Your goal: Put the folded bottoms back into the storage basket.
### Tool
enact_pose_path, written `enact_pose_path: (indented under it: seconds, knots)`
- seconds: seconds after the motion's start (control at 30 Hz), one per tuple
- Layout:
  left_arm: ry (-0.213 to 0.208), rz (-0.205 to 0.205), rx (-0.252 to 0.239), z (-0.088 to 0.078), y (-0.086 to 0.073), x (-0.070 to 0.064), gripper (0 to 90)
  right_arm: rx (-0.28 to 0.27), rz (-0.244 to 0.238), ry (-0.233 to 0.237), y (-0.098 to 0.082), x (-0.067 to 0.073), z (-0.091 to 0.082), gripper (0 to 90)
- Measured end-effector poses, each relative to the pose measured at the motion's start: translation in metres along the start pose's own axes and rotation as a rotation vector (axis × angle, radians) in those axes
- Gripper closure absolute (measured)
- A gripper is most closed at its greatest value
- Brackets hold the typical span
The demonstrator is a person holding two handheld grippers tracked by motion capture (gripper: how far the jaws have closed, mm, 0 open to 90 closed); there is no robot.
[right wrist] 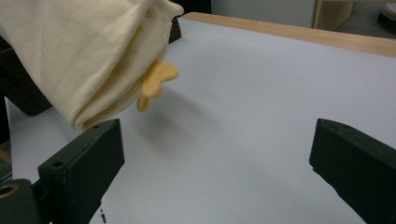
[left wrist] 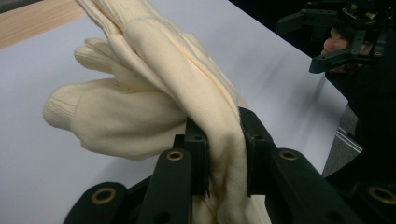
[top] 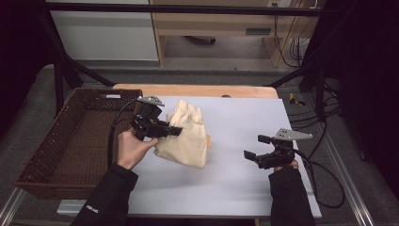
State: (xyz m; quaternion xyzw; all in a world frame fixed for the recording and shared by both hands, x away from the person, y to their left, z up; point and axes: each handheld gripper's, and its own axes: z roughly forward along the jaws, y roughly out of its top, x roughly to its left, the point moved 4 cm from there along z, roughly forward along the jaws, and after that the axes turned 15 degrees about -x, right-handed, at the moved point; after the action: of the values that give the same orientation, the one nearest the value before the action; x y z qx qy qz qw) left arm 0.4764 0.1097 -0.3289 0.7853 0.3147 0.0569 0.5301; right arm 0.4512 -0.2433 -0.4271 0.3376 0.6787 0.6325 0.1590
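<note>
High view: left tool [top: 175,130] clamped on folded cream garment [top: 186,136], left of centre; right tool [top: 257,147] released, lower right. Risk: thin pinch, cloth slipping, unfolding short of basket [top: 51,162].

In my left gripper view, the cream garment [left wrist: 154,93] runs off the top edge and drops behind my jaws at the bottom, so its full shape stays hidden. My right gripper view cuts it at the top-left corner. The yellow tag [right wrist: 156,81] is too blurred to identify.
</note>
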Motion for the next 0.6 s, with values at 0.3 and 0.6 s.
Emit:
enact_pose_path:
  seconds: [0.3, 0.6]
  knots:
    - [0.005, 0.0, 0.0, -0.007, 0.001, -0.001, 75.9, 0.002, -0.003, -0.001, 0.0, 0.0, 0.001, 3.3]
    - [0.019, -0.007, -0.006, -0.021, 0.002, 0.003, 75.9, 0.004, -0.002, -0.002, -0.001, 0.0, 0.001, 3.3]
